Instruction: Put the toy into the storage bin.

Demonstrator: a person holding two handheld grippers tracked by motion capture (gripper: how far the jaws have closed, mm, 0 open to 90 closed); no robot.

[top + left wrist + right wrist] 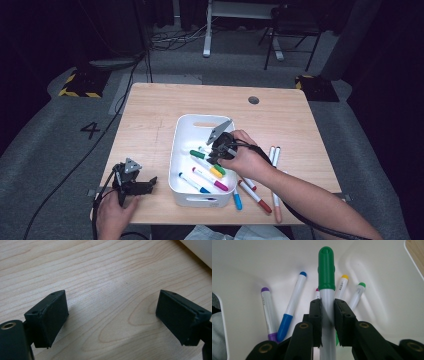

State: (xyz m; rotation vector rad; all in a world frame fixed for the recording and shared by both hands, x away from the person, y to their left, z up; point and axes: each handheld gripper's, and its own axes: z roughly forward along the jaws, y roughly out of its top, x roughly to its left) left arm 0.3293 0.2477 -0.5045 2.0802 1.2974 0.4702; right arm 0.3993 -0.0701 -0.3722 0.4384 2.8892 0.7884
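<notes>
A white bin [176, 150] stands mid-table with several markers lying in it. My right gripper [214, 155] reaches down into the bin, shut on a white marker with a green cap [196, 154]. In the right gripper view the jaws [327, 307] clamp the barrel of this green-capped marker [326, 267], whose cap points away above the bin floor. Below it lie a purple marker [268, 312], a blue one [290, 307], a yellow one [341, 286] and a small green one [358, 293]. My left gripper [145, 184] rests at the table's front left, open [112, 315] over bare wood.
Outside the bin, loose markers lie on the table to its right: a pair [272, 155], a red one [255, 197] and a blue one [237, 200]. A corner of the bin [200, 250] sits just beyond the left gripper. A round cable hole [253, 100] marks the far edge.
</notes>
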